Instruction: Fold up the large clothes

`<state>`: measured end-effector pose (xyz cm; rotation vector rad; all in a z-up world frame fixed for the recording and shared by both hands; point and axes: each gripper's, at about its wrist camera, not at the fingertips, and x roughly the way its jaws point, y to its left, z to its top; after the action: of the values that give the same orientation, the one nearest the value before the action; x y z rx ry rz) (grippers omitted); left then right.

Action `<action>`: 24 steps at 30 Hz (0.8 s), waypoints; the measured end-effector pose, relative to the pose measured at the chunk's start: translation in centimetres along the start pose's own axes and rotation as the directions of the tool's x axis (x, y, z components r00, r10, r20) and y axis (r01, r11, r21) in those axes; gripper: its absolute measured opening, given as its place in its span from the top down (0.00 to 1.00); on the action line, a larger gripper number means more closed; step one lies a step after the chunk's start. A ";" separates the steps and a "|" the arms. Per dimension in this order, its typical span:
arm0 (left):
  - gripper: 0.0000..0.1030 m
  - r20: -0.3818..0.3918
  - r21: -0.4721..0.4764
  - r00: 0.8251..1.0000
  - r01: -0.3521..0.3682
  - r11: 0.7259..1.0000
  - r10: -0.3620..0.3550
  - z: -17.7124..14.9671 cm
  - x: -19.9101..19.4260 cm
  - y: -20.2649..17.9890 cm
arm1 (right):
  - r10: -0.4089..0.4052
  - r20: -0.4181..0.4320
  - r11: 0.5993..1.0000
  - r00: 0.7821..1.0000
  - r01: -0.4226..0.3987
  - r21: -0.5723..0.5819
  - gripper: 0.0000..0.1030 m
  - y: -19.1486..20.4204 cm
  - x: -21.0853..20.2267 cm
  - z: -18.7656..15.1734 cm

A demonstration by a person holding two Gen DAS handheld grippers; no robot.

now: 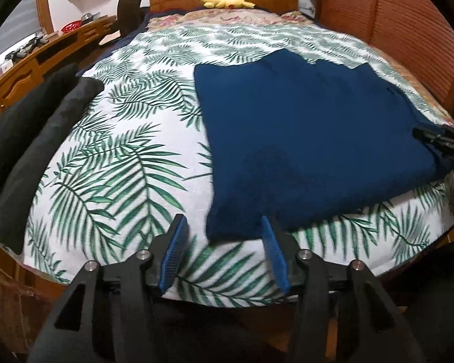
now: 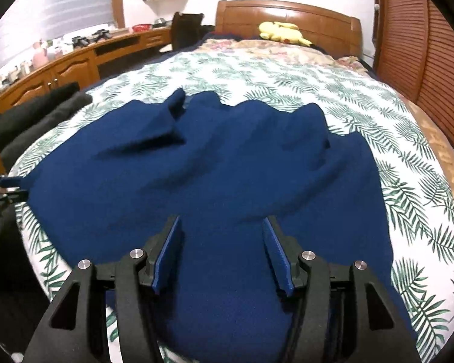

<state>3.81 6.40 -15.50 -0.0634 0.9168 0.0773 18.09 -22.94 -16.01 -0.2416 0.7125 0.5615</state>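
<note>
Left hand-held gripper (image 1: 224, 236): blue-padded jaws apart, nothing pinched; near corner of the dark blue knit garment (image 1: 302, 139) lies between the tips, pads not pressing. Right hand-held gripper (image 2: 222, 236): jaws wide, poised over the garment's near part, cloth not gripped. Garment spread on the bed's white palm-leaf-print sheet (image 1: 130, 139), far edge rumpled into ridges, one flap turned up. Black folded clothing (image 1: 30, 139) lies at the bed's left edge, apart from the garment. Farther back: yellow plush toy (image 2: 283, 32) against the brown wooden headboard (image 2: 287, 15).
</note>
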 end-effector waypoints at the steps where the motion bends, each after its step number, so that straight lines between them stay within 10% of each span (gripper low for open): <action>1: 0.59 0.003 -0.006 1.000 0.011 1.000 -0.011 -0.1 0.0 -0.1 | 0.004 -0.008 1.000 1.000 -0.004 -0.006 0.44 0.1 0.2 -0.2; 10: 0.64 0.019 -0.111 0.998 0.065 0.992 -0.063 0.6 -0.5 0.7 | 0.023 -0.007 1.000 1.000 -0.023 -0.018 0.43 0.0 -0.1 -0.9; 24: 0.92 0.194 0.044 0.975 0.099 0.994 -0.106 7.4 -5.7 -4.8 | 0.008 -0.021 0.999 1.000 -0.009 -0.038 0.42 0.0 -0.1 -0.5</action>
<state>6.64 2.07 -6.38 -0.0701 0.7165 -0.0277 17.77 -23.21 -16.30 -0.2807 0.7239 0.5817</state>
